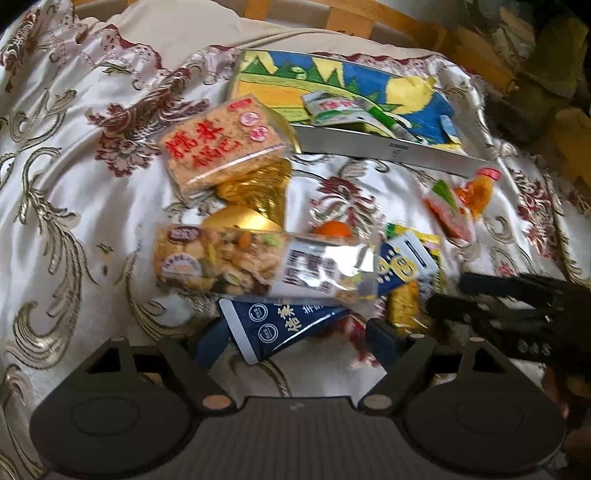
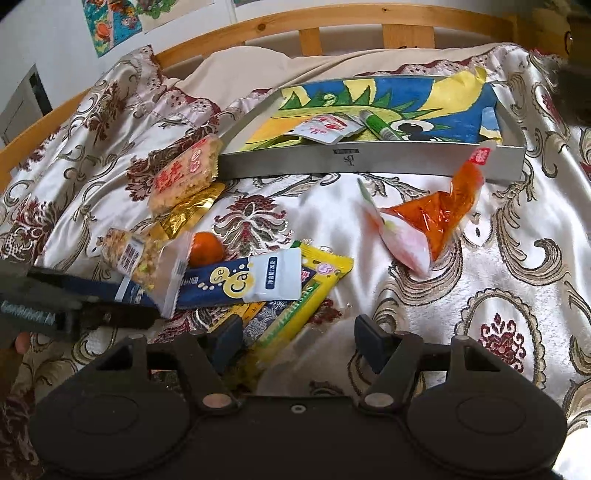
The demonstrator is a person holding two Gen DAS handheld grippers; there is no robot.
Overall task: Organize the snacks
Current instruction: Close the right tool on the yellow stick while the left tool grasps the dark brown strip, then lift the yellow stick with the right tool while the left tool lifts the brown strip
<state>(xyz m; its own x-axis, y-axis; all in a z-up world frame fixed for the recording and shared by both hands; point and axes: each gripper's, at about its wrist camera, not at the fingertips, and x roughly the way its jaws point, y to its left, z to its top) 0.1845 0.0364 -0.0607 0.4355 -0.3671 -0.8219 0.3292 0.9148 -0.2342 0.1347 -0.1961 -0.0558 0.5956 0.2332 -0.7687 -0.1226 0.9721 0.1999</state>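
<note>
Several snack packets lie on a floral satin bedspread (image 2: 480,258). A metal tray (image 2: 369,162) with a colourful drawing inside holds a white sachet (image 2: 325,129) and a green tube (image 2: 380,125). My left gripper (image 1: 299,343) is open, its fingers on either side of a dark blue packet (image 1: 273,321), below a nut bar (image 1: 236,262). My right gripper (image 2: 301,339) is open over a yellow packet (image 2: 295,314), next to a blue-and-white sachet (image 2: 255,280) and a small orange (image 2: 205,249). An orange-and-pink packet (image 2: 436,221) lies apart to the right.
A rice cracker pack (image 1: 221,144) and gold packets (image 1: 258,188) lie left of the tray (image 1: 388,147). A wooden bed rail (image 2: 295,26) and a beige pillow (image 2: 258,62) stand behind. The right gripper's fingers (image 1: 498,295) show in the left wrist view.
</note>
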